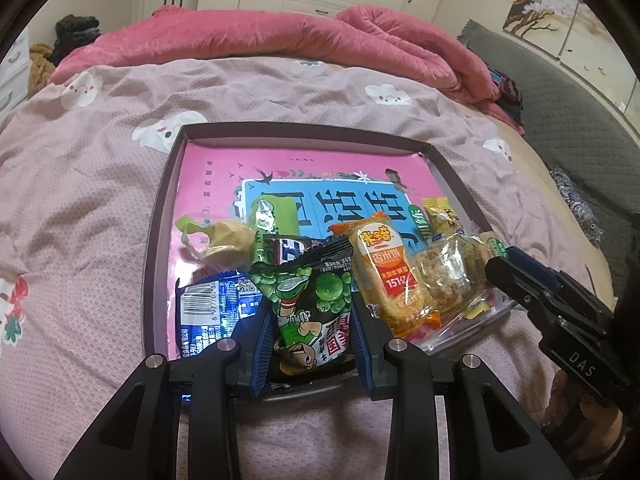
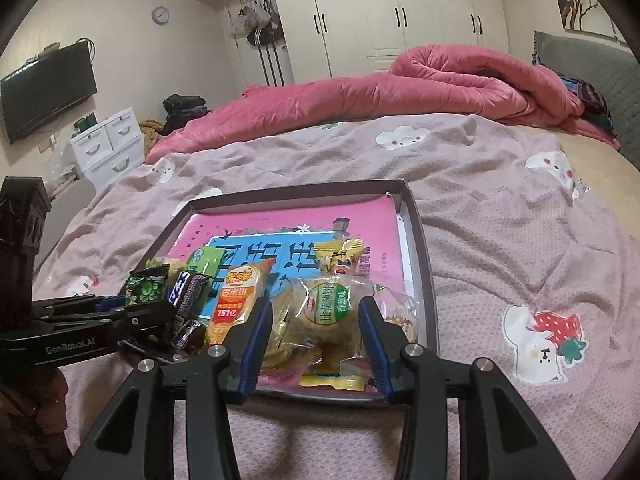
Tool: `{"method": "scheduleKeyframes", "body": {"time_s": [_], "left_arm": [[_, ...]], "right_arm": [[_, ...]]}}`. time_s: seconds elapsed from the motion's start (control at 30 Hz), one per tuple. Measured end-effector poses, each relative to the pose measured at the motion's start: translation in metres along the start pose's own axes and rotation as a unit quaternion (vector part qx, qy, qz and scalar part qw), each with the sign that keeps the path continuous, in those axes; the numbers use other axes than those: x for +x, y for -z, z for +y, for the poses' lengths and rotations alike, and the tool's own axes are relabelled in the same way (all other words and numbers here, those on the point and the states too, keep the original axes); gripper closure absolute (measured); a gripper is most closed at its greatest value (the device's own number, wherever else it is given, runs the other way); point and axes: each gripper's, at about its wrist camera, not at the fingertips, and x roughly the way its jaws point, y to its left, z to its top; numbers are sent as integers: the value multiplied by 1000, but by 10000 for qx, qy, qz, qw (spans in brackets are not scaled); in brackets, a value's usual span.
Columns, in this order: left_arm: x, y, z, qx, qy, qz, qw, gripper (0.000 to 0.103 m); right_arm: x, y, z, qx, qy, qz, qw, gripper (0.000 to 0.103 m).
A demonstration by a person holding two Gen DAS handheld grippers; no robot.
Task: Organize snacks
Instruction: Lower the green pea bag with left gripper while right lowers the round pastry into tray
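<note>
From my left wrist view, the left gripper (image 1: 312, 336) is clamped on the green pea snack packet (image 1: 310, 304): both blue pads press its sides and the foil bulges between them, so I judge it is being held over the near edge of the tray (image 1: 158, 248) for sorting. Just left of the gripper lies a blue packet (image 1: 208, 312), partly under the pea packet; just right of it an orange rice cracker pack (image 1: 386, 276) leans on a clear-wrapped cake (image 1: 452, 276). Farther ahead a pale wrapped sweet (image 1: 224, 236) rests on the tray's pink liner. The right gripper (image 1: 500, 264) comes in from the right edge, its tip at the cake. From my right wrist view, its jaws straddle a clear-wrapped pastry with a round green label (image 2: 326, 312); whether the pads actually press the wrapper I cannot tell. The orange pack (image 2: 238, 300) sits just left of this gripper, and a small yellow packet (image 2: 340, 256) lies ahead. The snacks crowd the tray's near end on the bed (image 2: 500, 240), so I judge sorting is still early.
</note>
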Motion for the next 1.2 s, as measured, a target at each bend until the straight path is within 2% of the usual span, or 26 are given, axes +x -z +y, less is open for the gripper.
{"method": "scheduleKeyframes", "body": {"time_s": [1.0, 1.2], "left_arm": [[-2, -2, 4, -70, 4, -18, 10000, 66], [-3, -2, 3, -48, 45, -40, 10000, 63]], "right_arm": [[7, 8, 12, -130, -144, 140, 9997, 56], [8, 9, 13, -153, -175, 172, 9996, 56]]}}
